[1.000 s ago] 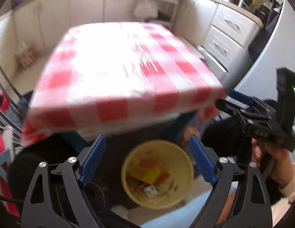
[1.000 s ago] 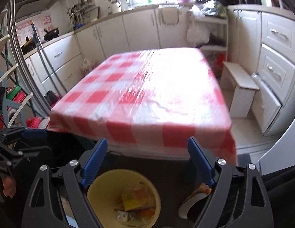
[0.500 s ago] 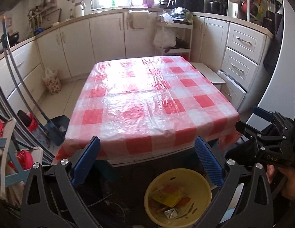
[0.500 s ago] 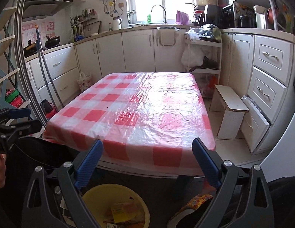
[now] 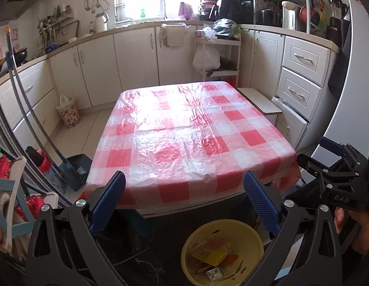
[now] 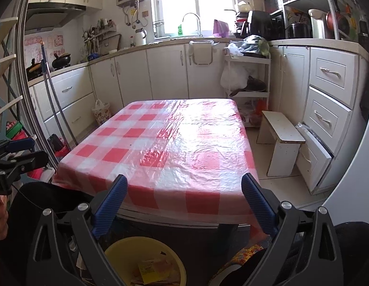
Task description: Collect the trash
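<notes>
A kitchen fills both views. In the middle of each frame stands the desk, covered by a red-and-white checked cloth under crinkled clear plastic that glares in the window light; nothing lies on its top. White cabinets run along the back wall under a bright window, and a bank of drawers lines the right side. A narrow white shelf trolley with bagged goods stands at the upper centre-right, and a low white stool sits just beside the desk's right edge. At the left, a small patterned bag rests on the floor by the cabinets, and a blue dustpan leans near the desk's left corner.

Below the desk's near edge, at the bottom of both frames, sits a yellow bin holding wrappers, yellow and orange among them.

The left tongs stand wide apart with nothing between the blue pads, having just spread further. The right tongs are likewise spread wide and empty, also just widened; in the left view they show at the right edge, held by a hand.
</notes>
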Tool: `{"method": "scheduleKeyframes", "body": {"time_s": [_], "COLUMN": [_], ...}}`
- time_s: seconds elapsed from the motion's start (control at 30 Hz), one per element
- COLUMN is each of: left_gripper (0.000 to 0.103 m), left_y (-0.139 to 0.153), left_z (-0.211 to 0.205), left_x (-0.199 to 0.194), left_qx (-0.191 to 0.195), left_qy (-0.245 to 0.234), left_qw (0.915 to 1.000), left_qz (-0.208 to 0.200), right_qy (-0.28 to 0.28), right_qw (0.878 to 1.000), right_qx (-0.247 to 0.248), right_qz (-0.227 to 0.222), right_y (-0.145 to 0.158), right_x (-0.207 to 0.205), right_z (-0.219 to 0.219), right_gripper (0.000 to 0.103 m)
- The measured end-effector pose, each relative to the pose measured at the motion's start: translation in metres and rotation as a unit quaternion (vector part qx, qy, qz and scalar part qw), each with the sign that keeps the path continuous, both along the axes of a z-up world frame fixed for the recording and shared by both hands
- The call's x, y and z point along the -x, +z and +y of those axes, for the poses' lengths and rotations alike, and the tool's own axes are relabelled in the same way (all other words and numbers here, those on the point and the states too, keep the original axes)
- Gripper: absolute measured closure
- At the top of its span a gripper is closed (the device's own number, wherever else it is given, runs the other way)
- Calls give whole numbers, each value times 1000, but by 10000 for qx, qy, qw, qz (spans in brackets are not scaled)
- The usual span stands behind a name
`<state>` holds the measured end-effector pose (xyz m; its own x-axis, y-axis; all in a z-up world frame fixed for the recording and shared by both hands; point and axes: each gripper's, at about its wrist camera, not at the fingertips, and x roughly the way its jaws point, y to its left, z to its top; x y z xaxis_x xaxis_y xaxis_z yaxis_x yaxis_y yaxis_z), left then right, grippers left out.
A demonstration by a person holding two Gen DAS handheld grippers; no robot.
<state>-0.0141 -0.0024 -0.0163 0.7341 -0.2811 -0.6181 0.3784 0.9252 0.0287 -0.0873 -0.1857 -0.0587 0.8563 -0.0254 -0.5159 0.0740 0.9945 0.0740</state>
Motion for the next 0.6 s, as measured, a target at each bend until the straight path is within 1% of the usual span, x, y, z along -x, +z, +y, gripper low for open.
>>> {"method": "scheduleKeyframes", "body": {"time_s": [0.27,0.47,0.6], "left_gripper": [7,7,7], "left_y": [10,16,20], "left_z": [0,-3,-4], "left_x": [6,11,15], "left_qx": [114,-1,-72], "left_qy": [1,81,100], "left_qw": [9999,9997,9995], "left_qz": [-100,-209,-297], "right_qy": [-215,-229,-365], "right_qw": [9997,9997,9993], "right_qx": [-126,-95,11], "right_qz": [8,12,52], "right_y": [12,23,29], "right_x": [9,14,16], "right_z": [1,9,12], "right_gripper": [10,9,9]}}
